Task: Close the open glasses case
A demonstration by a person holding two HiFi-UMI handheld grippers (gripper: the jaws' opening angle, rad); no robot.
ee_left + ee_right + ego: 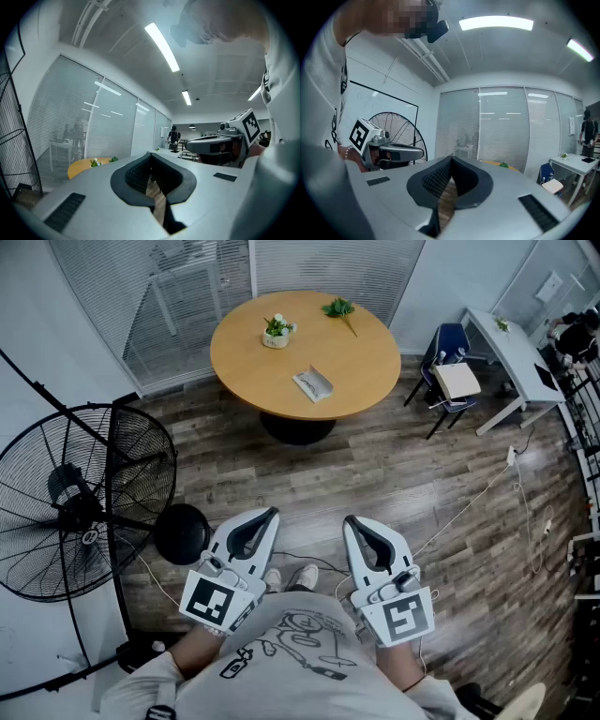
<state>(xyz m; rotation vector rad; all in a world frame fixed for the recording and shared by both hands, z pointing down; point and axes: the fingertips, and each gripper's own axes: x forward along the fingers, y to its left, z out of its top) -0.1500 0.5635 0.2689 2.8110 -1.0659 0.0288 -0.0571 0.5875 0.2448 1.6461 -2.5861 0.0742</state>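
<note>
Wide stretch of wood floor (394, 474) ahead, and across it stands the round wooden tabletop (253, 371), well away from the person. The big pedestal fan (84, 502) looms on the left, its round base (181, 532) just beside the left gripper (274, 512). Off to the right are a white desk (511, 357) and a blue chair (452, 343), both clear of the straight line to the table.

Both grippers are held in close to the body. The left gripper's jaws are clenched tip to tip with nothing between them, only floor showing through the hollow. The right gripper (349, 519) is the same: jaws pressed together and empty.

Now the target. The open glasses case (313, 382) lies on the tabletop toward its near edge, a little right of centre, set at a slant to that edge. It sits straight ahead of the gap between the two grippers, so neither is clearly nearer. It's too small from here to tell lid from base.

Farther back on the tabletop, a small potted plant (277, 331) stands left of the case and a green sprig (338, 307) lies near the far edge, both apart from it. A thin cable (469, 507) trails on the floor at right. I'd say nothing blocks the way, but a walk forward is needed first.
</note>
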